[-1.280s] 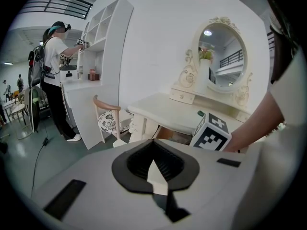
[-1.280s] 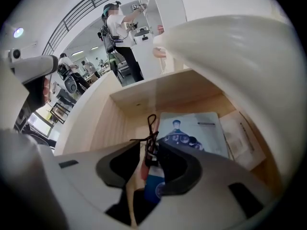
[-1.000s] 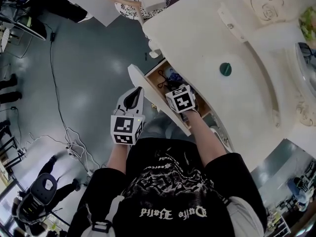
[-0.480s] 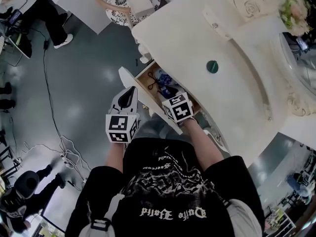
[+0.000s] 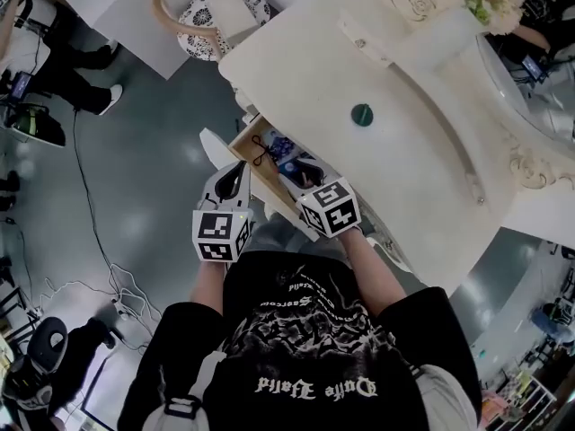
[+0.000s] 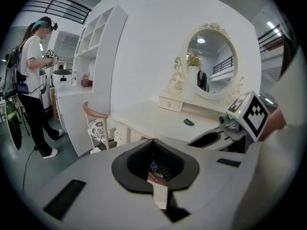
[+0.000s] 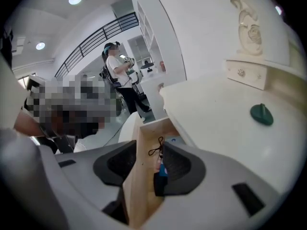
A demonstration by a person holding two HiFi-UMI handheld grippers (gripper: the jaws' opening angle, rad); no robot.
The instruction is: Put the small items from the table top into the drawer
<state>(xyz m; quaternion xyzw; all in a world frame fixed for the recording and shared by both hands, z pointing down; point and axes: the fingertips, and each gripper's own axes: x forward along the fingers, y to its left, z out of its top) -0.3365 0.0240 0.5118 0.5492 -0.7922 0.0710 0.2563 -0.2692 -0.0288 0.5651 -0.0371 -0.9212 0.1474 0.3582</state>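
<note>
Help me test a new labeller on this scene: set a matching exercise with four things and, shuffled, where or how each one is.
Things:
1. drawer
2. green item
3. chair
4. mirror

Places or states:
A. on the floor beside the table
B. upright at the table's back
C. pulled open, small things inside
D. lying on the table top

Pairs: 1-C; 2-D; 3-A; 4-B.
</note>
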